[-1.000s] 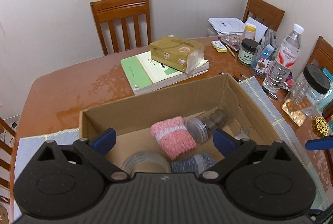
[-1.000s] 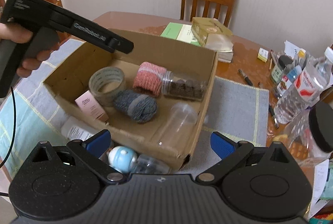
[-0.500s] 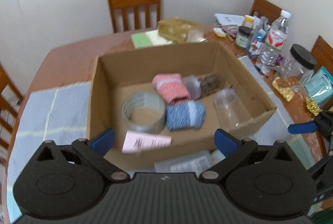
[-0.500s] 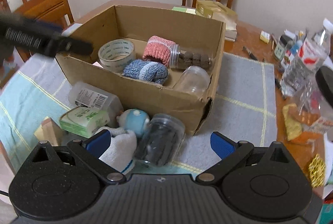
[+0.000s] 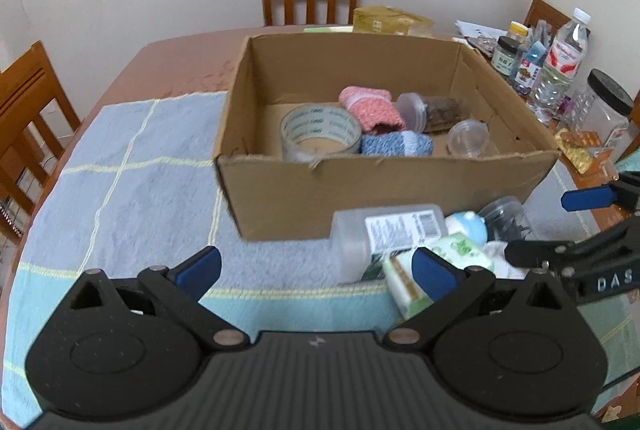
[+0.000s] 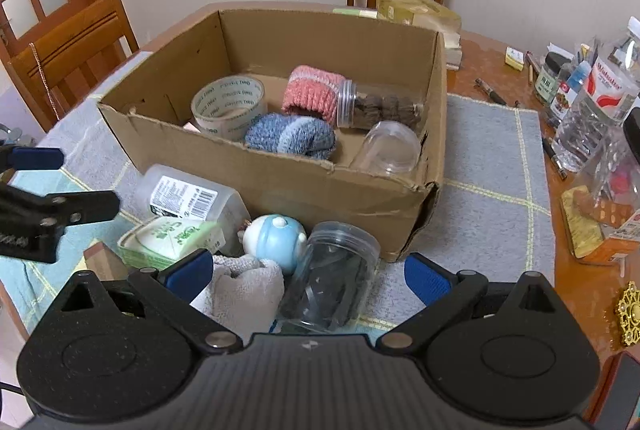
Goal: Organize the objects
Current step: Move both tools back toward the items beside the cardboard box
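Centrally on the blue checked tablecloth sat an open brown cardboard box, holding a tape roll, pink and blue knitted rolls and two clear jars. Both the left gripper and right gripper had jaws spread, empty.

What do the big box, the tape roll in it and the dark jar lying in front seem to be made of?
Box: matte brown cardboard, with torn, creased edges. Tape roll: probably glossy clear plastic tape, printed, on a core. Dark jar: seemingly clear plastic, ribbed near the mouth, dark contents showing through.
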`<state>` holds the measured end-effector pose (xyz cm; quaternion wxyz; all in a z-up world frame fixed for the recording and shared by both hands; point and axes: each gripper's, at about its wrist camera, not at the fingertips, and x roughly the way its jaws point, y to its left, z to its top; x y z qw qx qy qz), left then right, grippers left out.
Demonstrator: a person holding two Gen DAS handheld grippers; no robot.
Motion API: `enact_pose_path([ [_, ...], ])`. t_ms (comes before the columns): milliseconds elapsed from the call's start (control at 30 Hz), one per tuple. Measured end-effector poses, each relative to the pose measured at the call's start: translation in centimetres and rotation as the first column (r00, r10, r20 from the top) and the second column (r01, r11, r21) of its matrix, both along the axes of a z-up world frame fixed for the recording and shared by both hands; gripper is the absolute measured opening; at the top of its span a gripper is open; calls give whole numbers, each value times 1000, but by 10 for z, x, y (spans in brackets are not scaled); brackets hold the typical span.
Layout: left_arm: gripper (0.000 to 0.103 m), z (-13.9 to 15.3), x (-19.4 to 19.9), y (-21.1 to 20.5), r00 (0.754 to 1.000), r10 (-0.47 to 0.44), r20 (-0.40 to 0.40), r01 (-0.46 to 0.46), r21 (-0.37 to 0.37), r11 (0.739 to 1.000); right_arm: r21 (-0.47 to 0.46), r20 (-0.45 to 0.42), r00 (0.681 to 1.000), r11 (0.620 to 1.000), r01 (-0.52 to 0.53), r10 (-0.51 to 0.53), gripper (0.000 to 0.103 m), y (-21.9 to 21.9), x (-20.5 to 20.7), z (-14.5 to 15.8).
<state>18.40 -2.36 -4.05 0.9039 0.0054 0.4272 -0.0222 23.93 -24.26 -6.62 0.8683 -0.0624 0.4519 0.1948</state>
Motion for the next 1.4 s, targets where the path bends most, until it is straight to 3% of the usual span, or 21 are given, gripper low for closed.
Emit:
enact_pose_path([
  [400,101,-17,-14,4,999,3,-49,-4,-24,1000,-8,-17,999,999,49,-49,103,-27,-14,-3],
  [833,101,-26,-20,-6,995,-74,-66,73,-29,997,-121,-43,986,980,157,-164,103,-69,-38,-18],
  [967,101,-31,-21,-9,993,-92,-71,90,-26,996,-101,-39,981,978,185,-189,103,-76,-40,-15],
  [1400,101,-48,-33,-8,988,-136,-79,136,-7,991,-54,-24,993,992,118,-120,103,-55,-41,-5],
])
